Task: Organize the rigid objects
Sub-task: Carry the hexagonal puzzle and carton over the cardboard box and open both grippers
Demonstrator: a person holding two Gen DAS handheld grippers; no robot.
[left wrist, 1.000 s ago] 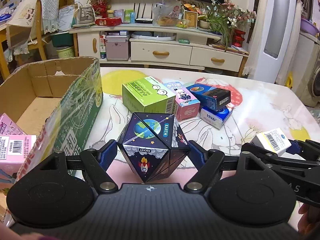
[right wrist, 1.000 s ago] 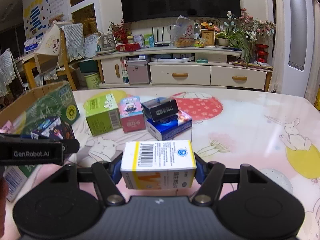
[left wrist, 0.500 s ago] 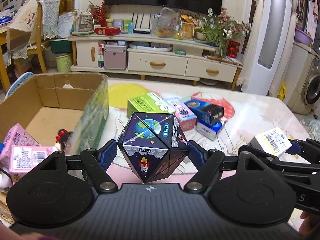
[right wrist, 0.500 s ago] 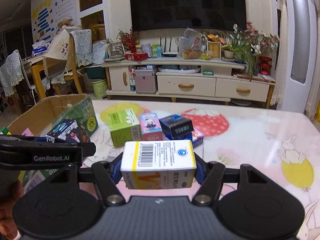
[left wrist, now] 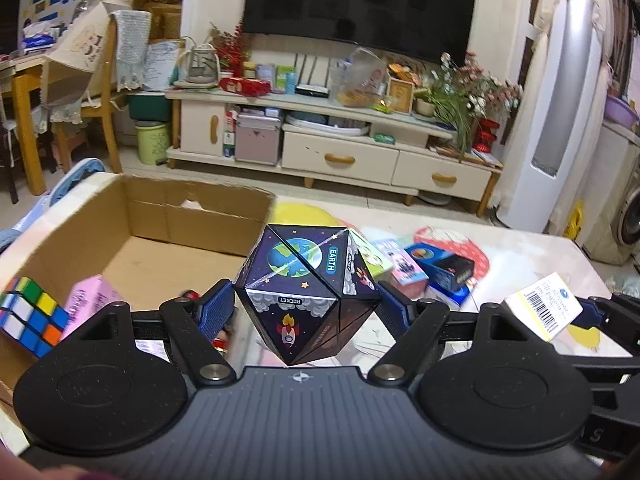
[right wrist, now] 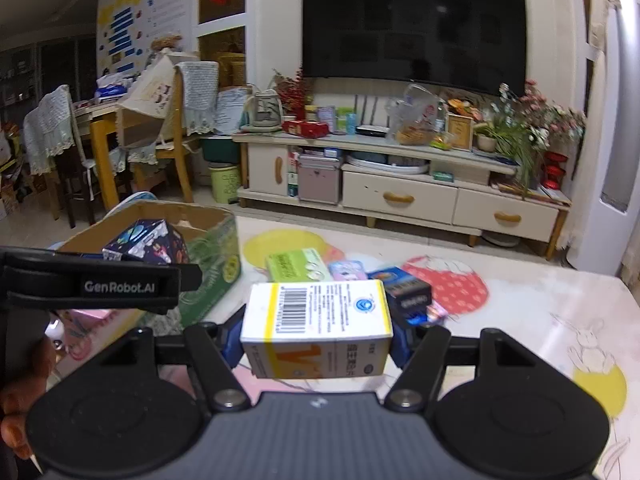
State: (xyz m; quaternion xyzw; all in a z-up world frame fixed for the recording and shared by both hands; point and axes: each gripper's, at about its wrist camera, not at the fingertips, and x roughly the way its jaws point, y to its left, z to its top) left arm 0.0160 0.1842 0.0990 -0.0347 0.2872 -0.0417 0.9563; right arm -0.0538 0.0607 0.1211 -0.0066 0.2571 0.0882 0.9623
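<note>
Two grippers each carry a light, stiff item above the counter (right wrist: pixel 560 320): the left gripper (left wrist: pixel 306 306) has its fingers clamped on the slick-faceted space-print puzzle cube's (left wrist: pixel 306 292) side corners, the right gripper (right wrist: pixel 316 334) squeezes the crushable white-and-yellow carton's (right wrist: pixel 316 328) ends, the cardboard box (left wrist: pixel 168 216) waiting at mid-left beyond.

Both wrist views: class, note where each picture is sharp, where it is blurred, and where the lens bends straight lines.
Left wrist view: the space-print cube in the left hand-held gripper is sharp; the boxes on the table behind it smear. Right wrist view: the barcoded white box is crisp, the room is soft, and the television bows from fisheye distortion.
</note>
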